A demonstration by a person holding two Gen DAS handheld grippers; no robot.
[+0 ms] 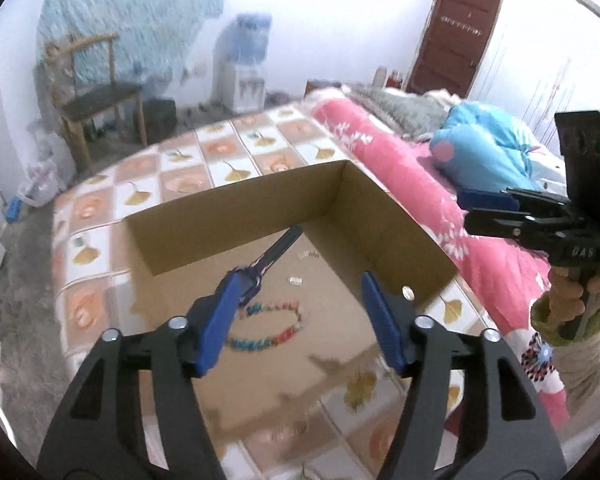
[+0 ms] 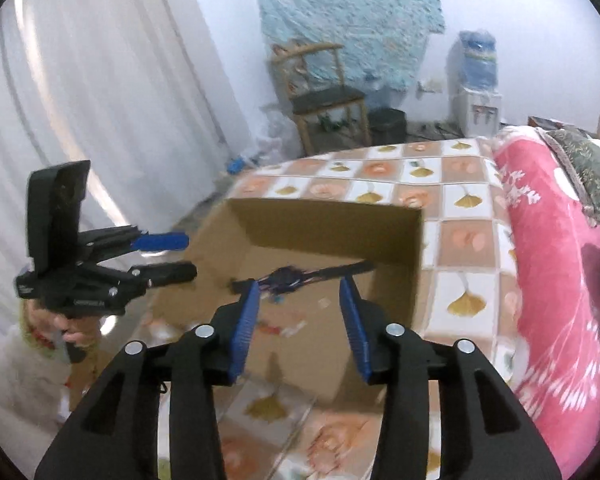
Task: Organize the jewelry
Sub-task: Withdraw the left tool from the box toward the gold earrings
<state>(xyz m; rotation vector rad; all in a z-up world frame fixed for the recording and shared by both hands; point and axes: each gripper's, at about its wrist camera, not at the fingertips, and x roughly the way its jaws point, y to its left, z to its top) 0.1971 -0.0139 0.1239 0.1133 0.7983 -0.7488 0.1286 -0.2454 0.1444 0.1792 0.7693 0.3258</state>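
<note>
Brown box, multicoloured bead bracelet, pink floral quilt.

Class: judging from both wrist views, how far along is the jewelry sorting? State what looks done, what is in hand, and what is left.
Done: a beaded necklace, small silver pieces and a dark strand lie in the cardboard box. In hand: nothing; the left gripper and right gripper stand open above the box. Left: no jewelry is clearly visible outside the box, though the bedspread near the camera is blurred.
</note>
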